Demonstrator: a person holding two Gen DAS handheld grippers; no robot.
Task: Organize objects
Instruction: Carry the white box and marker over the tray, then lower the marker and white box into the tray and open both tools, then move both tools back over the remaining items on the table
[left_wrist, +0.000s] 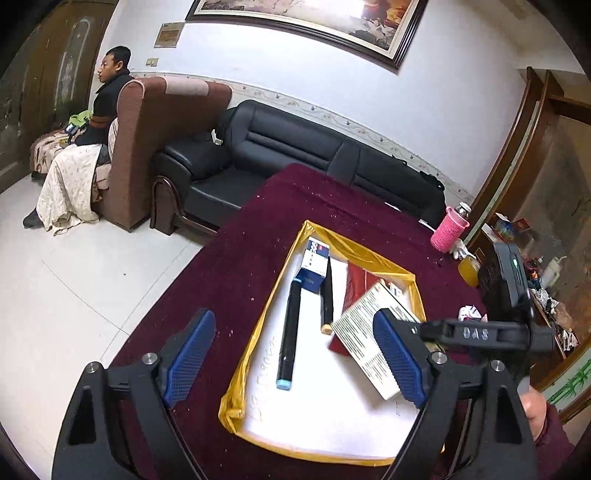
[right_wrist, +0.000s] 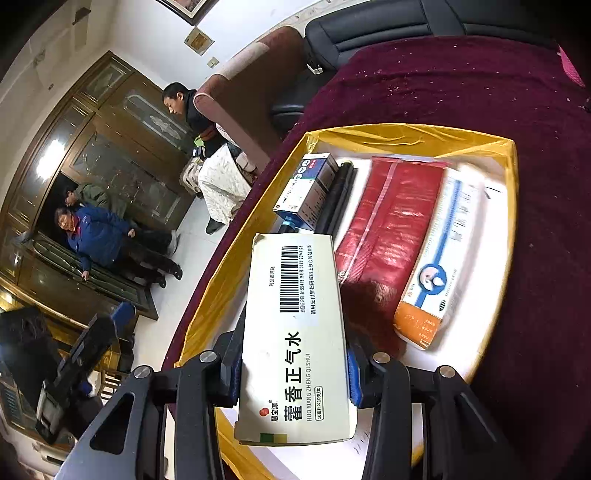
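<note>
So the right gripper (right_wrist: 293, 384) has its blue pads clamped on both long sides of a white medicine box (right_wrist: 295, 339), the one with the barcode and "HUO XIANG ZHENG QI SHUI" printed on it, and it's held over the near end of the yellow-rimmed tray (right_wrist: 511, 206). The left gripper (left_wrist: 295, 358) has its fingers spread wide with nothing between them, also above the tray's near end.

Inside the tray: a small blue-and-white box (right_wrist: 308, 188) sits at the far left corner, a black marker with a light blue cap (left_wrist: 290, 332) runs along the left side, and a shorter black pen (left_wrist: 327, 295) lies just beside it. A red pouch (right_wrist: 388, 229) lies in the middle, and a white-and-orange box (right_wrist: 439, 266) rests against its right edge. The tray sits on a maroon tablecloth (right_wrist: 480, 92), with a pink-sleeved bottle (left_wrist: 450, 229) off past the tray's far right corner.
</note>
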